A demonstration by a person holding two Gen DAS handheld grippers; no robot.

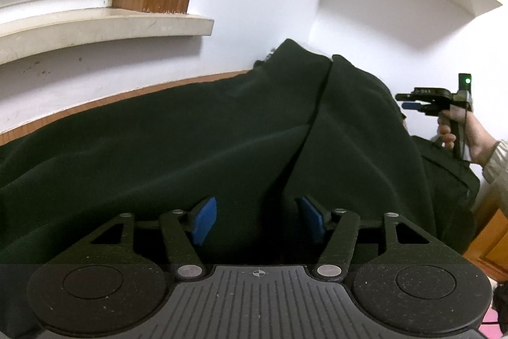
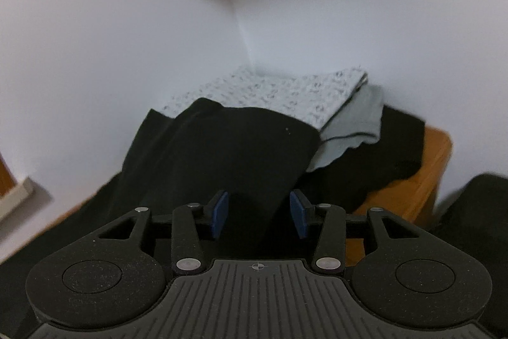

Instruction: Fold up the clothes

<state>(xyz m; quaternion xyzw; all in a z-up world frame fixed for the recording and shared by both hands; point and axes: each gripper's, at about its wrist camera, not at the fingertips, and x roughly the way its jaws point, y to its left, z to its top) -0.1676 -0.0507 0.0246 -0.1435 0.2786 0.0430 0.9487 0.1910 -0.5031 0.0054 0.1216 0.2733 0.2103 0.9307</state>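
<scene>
- The left claw (image 1: 258,220) stands open, blue pads apart, nothing clamped; the dark garment (image 1: 190,142) lies just ahead of and beneath it, spread over the wooden bench (image 1: 489,237).
- A fold seam in the garment runs away from the left claw's right pad.
- The right claw (image 2: 259,213) is also open, holding nothing, with the garment's black cloth (image 2: 228,148) under and ahead of it.
- Beyond the right claw, a speckled white cloth (image 2: 270,94) lies on a grey cloth (image 2: 355,123), near the wall corner.
- Far right of the left claw, a hand (image 1: 454,126) holds the right claw.
</scene>
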